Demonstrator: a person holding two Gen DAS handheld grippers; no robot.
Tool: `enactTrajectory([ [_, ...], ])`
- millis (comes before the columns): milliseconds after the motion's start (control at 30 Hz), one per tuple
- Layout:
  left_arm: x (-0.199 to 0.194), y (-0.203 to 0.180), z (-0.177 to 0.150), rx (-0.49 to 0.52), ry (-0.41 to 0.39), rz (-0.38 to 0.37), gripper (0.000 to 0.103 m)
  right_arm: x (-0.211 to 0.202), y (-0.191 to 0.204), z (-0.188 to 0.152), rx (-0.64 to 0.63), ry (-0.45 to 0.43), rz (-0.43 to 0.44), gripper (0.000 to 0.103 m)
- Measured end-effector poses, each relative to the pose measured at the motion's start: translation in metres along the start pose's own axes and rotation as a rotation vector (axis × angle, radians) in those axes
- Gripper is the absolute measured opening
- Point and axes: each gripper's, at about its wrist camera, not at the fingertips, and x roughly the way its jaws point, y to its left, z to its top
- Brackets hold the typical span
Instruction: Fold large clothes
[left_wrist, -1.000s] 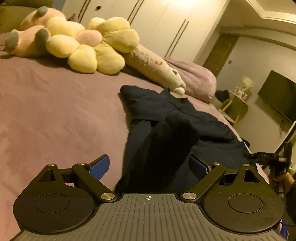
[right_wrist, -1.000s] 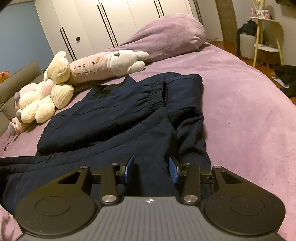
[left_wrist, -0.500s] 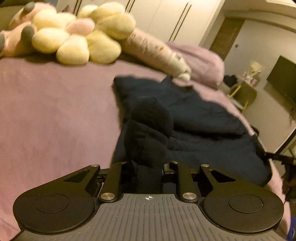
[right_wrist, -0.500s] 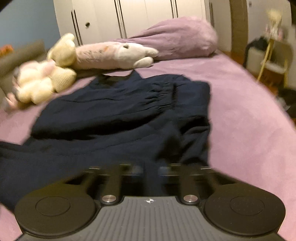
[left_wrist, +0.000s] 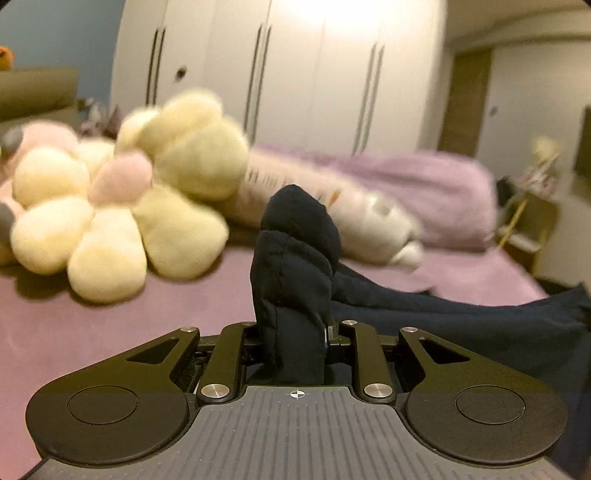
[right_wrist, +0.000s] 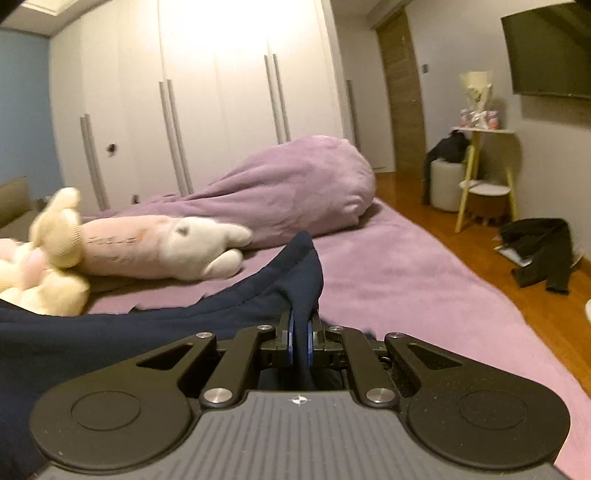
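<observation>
- Plush toys, two: a yellow flower cushion (left_wrist: 122, 206) and a long pink bolster (right_wrist: 155, 247), are lying near the purple bed's (right_wrist: 406, 280) far edge.
- Left gripper (left_wrist: 293, 332) and right gripper (right_wrist: 300, 332) are each clenching the one dark navy garment (right_wrist: 147, 325).

Faint dark lettering along the long pink plush toy (right_wrist: 125, 254), beyond the fingertips and left of them; too blurred to read. No other text legible.

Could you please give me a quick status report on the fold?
Left gripper and right gripper shut on navy garment. Edges lifted off bed. Plush toys just ahead.
</observation>
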Motion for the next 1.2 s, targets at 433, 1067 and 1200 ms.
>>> enactTrajectory([
  [433, 0.065, 0.024, -0.052, -0.134, 0.134, -0.019, 0.022, 0.095, -0.002, -0.042, -0.004, 0.202, 0.050, 0.027],
  [1067, 0.165, -0.032, -0.023, 0.038, -0.115, 0.217, 0.044, 0.184, 0.048, -0.010, -0.062, -0.038, -0.254, 0.008],
  [1200, 0.180, 0.013, -0.031, -0.200, -0.037, 0.154, 0.065, 0.206, 0.027, -0.027, 0.022, 0.032, -0.183, 0.013],
])
